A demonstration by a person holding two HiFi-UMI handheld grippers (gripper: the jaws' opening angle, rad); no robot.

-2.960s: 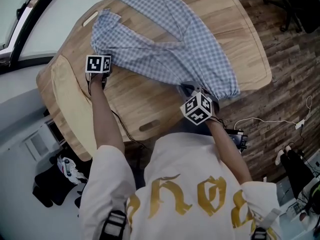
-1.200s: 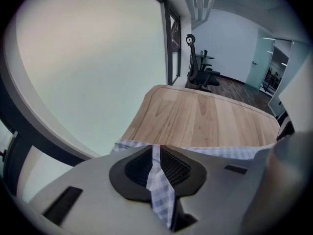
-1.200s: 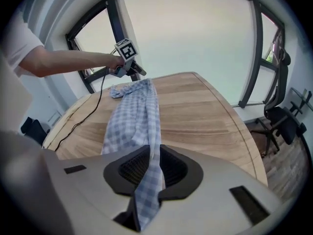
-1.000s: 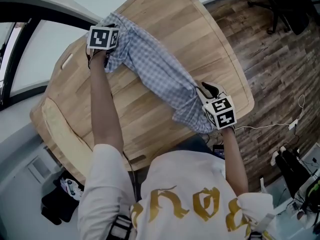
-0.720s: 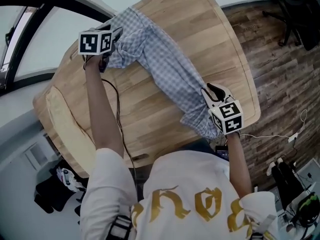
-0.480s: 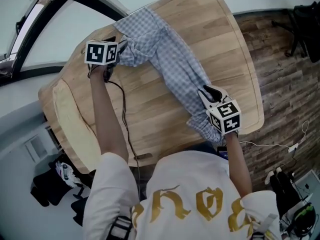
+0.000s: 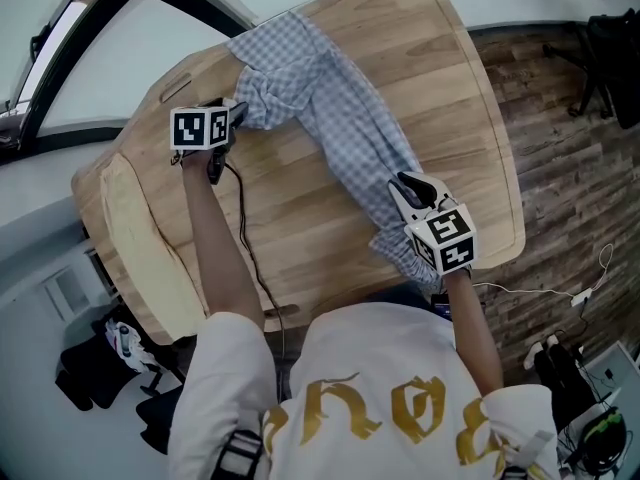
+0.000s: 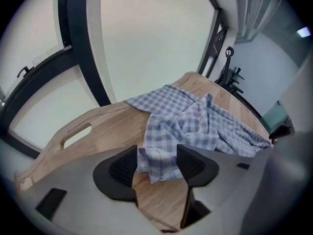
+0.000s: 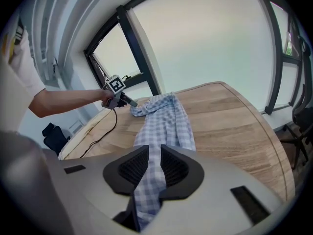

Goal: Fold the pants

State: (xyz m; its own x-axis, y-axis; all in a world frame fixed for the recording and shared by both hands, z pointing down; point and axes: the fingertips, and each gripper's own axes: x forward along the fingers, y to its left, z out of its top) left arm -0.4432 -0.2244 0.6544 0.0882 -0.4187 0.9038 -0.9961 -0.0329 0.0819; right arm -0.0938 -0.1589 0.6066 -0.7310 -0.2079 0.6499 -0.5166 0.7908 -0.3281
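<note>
1. Since a second ago the left gripper has drawn back off the bunched end of the pants. Its jaws have just been opening and now stand wide apart. In the left gripper view a checked corner lies loosely between them.
2. The right gripper has stayed at the near end. Its jaws have just been closing and are clamped on a narrow strip of the fabric.
3. The pants lie on the desk as a long diagonal band, crumpled at the far end.
4. A black cable runs from the left gripper across the bare wood towards the person, clear of the fabric.
5. A handle slot is cut in the desk just beyond the left gripper.
6. To the right is the wood floor with a white cable on it.
7. No object lies between the two grippers apart from the pants.
</note>
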